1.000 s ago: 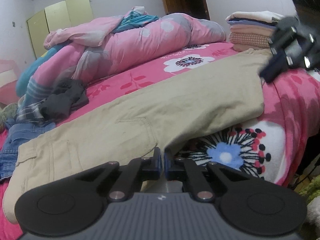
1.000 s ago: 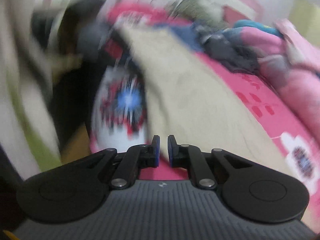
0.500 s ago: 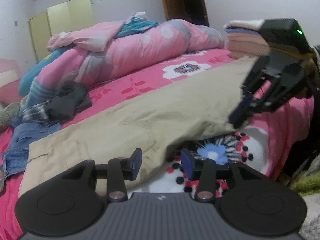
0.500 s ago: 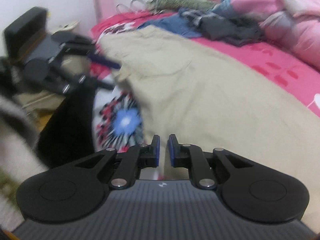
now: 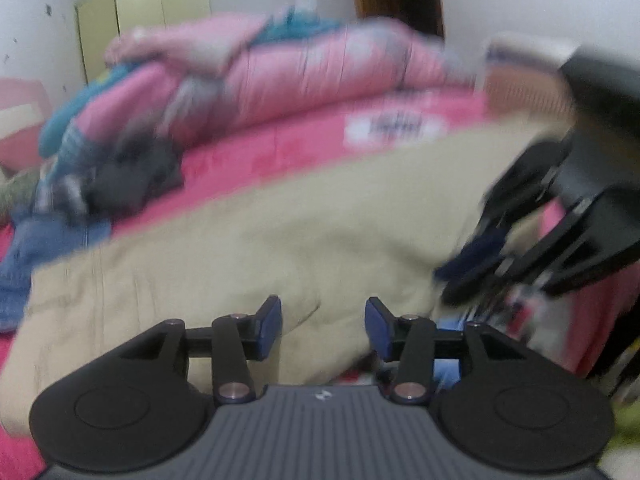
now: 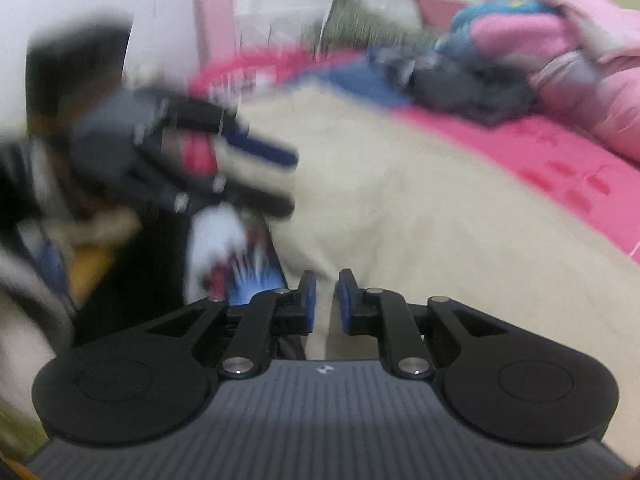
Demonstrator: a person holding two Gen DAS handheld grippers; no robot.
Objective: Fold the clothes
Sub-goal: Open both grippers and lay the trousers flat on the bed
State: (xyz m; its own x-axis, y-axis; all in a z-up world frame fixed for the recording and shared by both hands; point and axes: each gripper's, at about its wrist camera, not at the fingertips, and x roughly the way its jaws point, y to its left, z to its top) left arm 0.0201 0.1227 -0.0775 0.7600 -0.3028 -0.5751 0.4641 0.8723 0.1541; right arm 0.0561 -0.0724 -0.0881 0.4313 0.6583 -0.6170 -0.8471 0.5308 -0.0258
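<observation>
The beige trousers (image 5: pixel 280 236) lie spread across the bed (image 5: pixel 304 148), reaching from just ahead of the left hand-held gripper (image 5: pixel 323 326) out to the far left and right of its view. Their near edge runs under and between this gripper's blue pads (image 5: pixel 269 322), which stand well apart with a clear gap on each side of the cloth; the jaws are opening and the pads press on nothing. Below and to the right of the pads the trousers end and the flowered bedspread shows.

The right hand-held gripper (image 6: pixel 327 300) sits at the other end of the same edge. In its own view the trousers (image 6: pixel 420 208) fill the space ahead and to the right, and a strip of beige shows in the narrow slot between its pads (image 6: pixel 308 300). The jaws are nearly together, a slim gap left; whether the pads pinch the cloth I cannot tell. To the left of the pads the cloth stops and the flowered bedspread drops away.

Each gripper shows in the other's view, blurred: the right one (image 5: pixel 460 280) at the right of the left camera, low over the trousers' edge; the left one (image 6: pixel 260 176) at the left of the right camera, jaws parted over the cloth.

Beyond the trousers, far from both grippers, lie a dark heap of clothes (image 5: pixel 132 176), jeans (image 5: pixel 24 256) and a pink quilt (image 5: pixel 312 76).
</observation>
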